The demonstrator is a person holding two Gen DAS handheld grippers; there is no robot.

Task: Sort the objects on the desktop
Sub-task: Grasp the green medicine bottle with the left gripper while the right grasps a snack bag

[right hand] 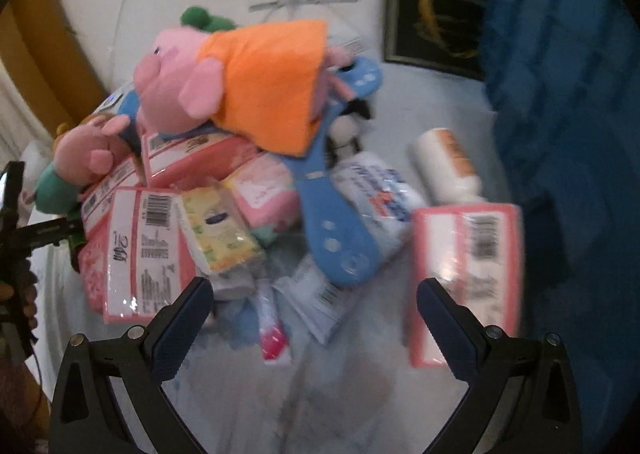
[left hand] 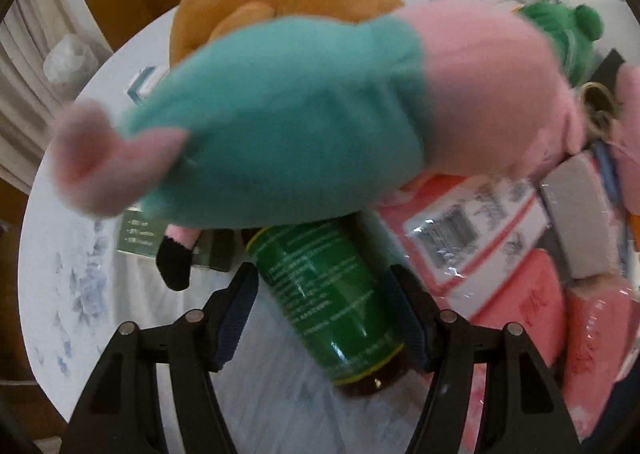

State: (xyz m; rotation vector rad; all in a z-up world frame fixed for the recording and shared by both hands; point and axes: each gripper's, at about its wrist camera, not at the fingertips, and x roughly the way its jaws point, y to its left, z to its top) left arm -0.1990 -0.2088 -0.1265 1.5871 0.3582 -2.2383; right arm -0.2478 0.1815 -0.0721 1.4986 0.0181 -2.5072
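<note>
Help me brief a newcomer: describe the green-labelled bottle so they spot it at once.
Start at the big pink plush pig in a teal dress lying across the pile. Just below it, between the open left gripper fingers, lies the green-labelled bottle on the white tablecloth. It is the only hard, glossy cylinder among soft pink tissue packs.

The left gripper (left hand: 326, 314) and right gripper (right hand: 314, 318) sit at the lower middle of their frames, jaws apart, angled steeply downward.

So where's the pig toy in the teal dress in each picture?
Left wrist view: pig toy in the teal dress fills the middle, lying over the green bottle.
Right wrist view: far left edge, partly hidden.
Shared landmark: the pink tissue packs beside it.
</note>
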